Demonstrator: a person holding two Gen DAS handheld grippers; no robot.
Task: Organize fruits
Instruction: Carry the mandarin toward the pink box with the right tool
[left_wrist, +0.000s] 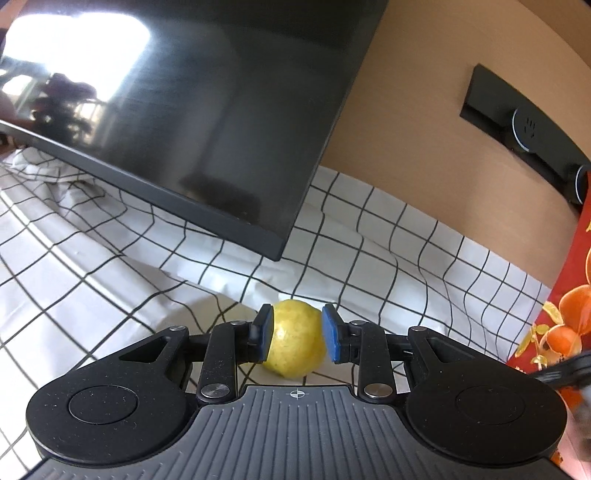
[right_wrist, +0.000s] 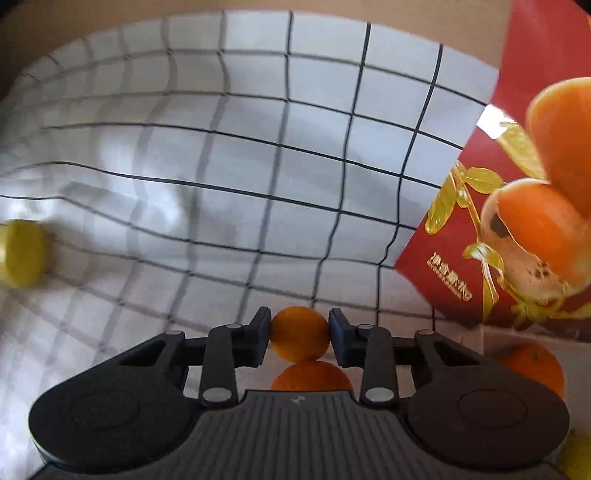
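A white cloth with a black grid (left_wrist: 110, 280) covered the whole surface, rumpled into folds. Over it, filling the left wrist view from nine o'clock round to one, leaned a big dark screen (left_wrist: 192, 110), its glass catching window light. Behind stood a tan wall (left_wrist: 406, 147) with a black socket strip (left_wrist: 517, 125) at two o'clock. A red box printed with oranges and gold leaves (right_wrist: 491, 206) stood at three o'clock in the right wrist view, and its edge also showed low at the right of the left view. The left gripper (left_wrist: 297, 338) was clamped on a yellow pear-like fruit (left_wrist: 295, 343), blue pads pressed against both its sides, the fruit just above the cloth. The right gripper (right_wrist: 300, 339) was closed on a small orange (right_wrist: 300, 334), its pads touching the peel on both sides. A second orange (right_wrist: 312, 376) lay directly beneath that one at six o'clock, and a third (right_wrist: 535, 365) sat at four o'clock under the red box. A blurred yellow fruit (right_wrist: 20, 253) showed at nine o'clock.
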